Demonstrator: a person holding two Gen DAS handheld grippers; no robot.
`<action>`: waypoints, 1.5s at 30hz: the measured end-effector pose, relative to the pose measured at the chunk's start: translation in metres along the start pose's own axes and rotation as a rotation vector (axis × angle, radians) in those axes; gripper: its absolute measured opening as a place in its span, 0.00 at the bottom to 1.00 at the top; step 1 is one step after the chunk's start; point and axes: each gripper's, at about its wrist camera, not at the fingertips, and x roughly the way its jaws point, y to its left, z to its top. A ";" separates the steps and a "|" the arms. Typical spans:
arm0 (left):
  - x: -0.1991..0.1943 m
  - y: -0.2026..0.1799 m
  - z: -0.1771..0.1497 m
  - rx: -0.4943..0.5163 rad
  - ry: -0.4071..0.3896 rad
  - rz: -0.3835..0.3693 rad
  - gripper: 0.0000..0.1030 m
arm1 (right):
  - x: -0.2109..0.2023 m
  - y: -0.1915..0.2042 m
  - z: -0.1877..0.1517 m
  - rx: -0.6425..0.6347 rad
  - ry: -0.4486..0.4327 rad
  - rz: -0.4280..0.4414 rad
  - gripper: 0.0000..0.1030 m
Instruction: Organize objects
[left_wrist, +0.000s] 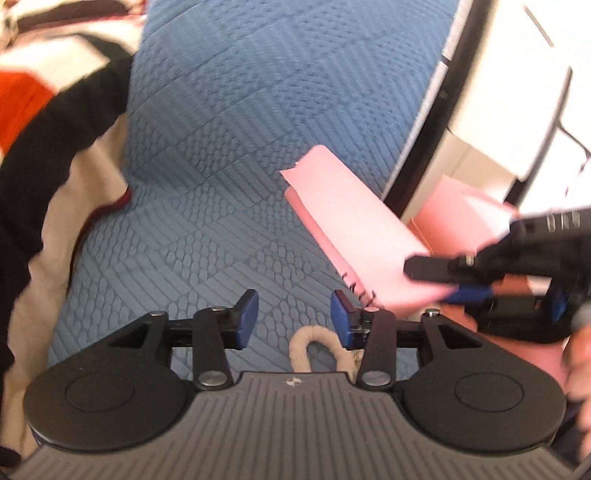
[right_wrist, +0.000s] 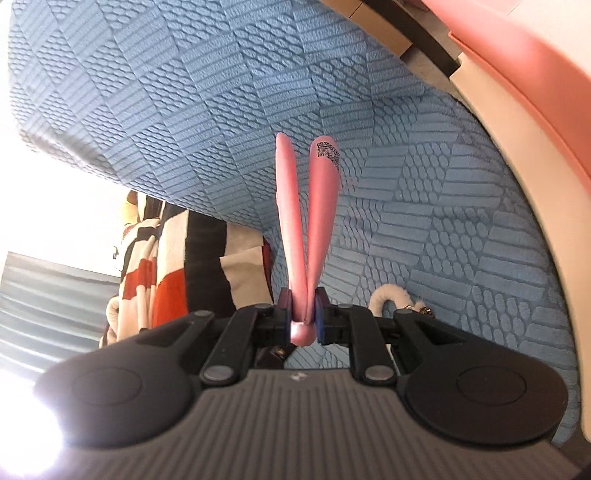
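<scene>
Right wrist view: blue quilted bedspread (right_wrist: 221, 110) beside striped blanket (right_wrist: 166, 273).

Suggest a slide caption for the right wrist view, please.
Right gripper shut on a pink notebook above a blue quilted bedspread.

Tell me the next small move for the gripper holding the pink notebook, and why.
Probably carry the pink notebook toward the pink bin at the bed's edge. The right gripper is shut on the notebook near its spiral binding, covers splayed, clear above the blue quilt. The left gripper is open and empty, so nothing else restrains the notebook.
</scene>
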 end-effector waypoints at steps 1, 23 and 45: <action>-0.002 -0.007 -0.002 0.047 -0.008 0.017 0.55 | -0.002 -0.001 0.000 0.005 0.001 0.003 0.15; 0.010 -0.108 -0.070 0.991 -0.342 0.365 0.65 | -0.017 -0.009 -0.015 0.099 0.161 0.115 0.15; 0.012 -0.097 -0.053 0.920 -0.283 0.336 0.17 | -0.020 -0.021 0.000 0.189 0.130 0.192 0.17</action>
